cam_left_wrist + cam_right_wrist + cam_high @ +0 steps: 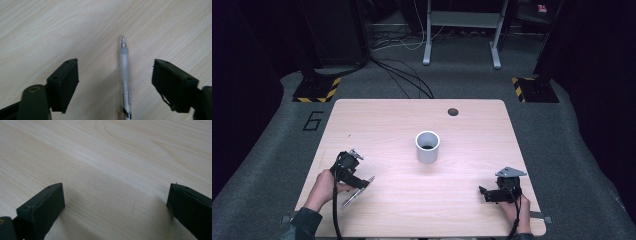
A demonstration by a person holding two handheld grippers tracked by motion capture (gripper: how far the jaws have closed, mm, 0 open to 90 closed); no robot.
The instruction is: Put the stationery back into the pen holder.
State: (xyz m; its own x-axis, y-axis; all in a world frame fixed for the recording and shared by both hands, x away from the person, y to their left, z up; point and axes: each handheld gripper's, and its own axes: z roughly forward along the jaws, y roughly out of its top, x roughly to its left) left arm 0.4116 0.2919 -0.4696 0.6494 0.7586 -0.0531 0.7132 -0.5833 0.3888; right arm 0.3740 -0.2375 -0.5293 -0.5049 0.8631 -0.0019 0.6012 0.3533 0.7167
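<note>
Left gripper view looks straight down on a pen lying flat on the wooden table, its clear tip pointing away from the camera. The left gripper straddles it with the jaws apart, one on each side, neither pad touching the barrel; the pen lies a little nearer the right-hand jaw. In the high view the pen lies near the table's left front corner, just under the left gripper, with a white cup well apart at the table's middle. The right gripper rests near the right front edge, its jaws wide and holding nothing.

The likely trouble: since the pen sits off-centre, one pad would probably meet it first and roll or skid the smooth round barrel sideways. A grip that closes too high above the table could also pinch only the top of the barrel and squeeze it out.
</note>
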